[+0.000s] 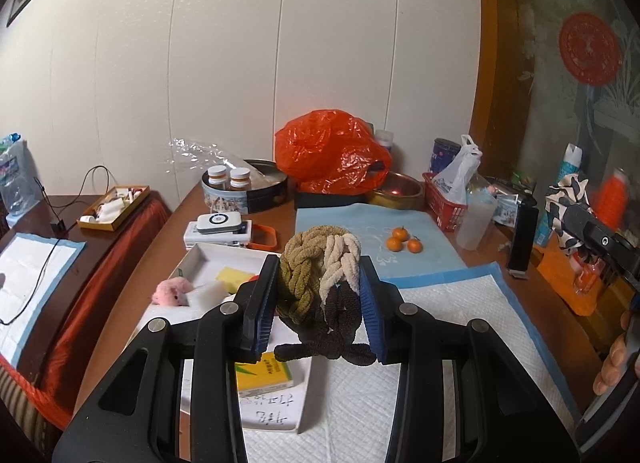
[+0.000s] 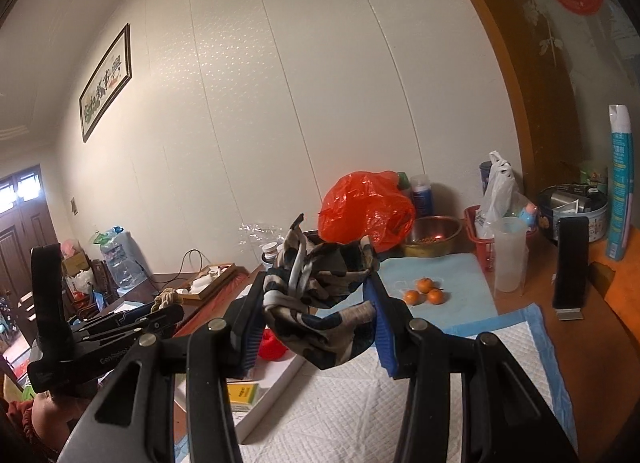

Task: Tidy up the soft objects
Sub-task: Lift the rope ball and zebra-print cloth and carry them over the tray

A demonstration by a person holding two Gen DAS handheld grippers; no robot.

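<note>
My left gripper (image 1: 320, 275) is shut on a braided chenille band (image 1: 316, 283) in olive, cream and dark brown, held above the table beside the white box (image 1: 224, 259). The box holds a pink plush (image 1: 172, 291), a yellow sponge (image 1: 234, 275), a white foam block (image 1: 208, 293) and a yellow packet (image 1: 262, 377). My right gripper (image 2: 316, 287) is shut on a patterned navy, tan and white fabric scrunchie (image 2: 320, 303), held above the white padded mat (image 2: 360, 411). The left gripper (image 2: 132, 319) also shows at the left of the right wrist view. A red soft item (image 2: 272, 347) lies in the box.
An orange plastic bag (image 1: 332, 151), a brass bowl (image 1: 396, 187), a round tin with jars (image 1: 244, 187), a red basket (image 1: 446, 203), a clear cup (image 1: 476, 219) and three tangerines (image 1: 402, 241) on a blue mat crowd the back. A black device (image 1: 522, 239) stands at right.
</note>
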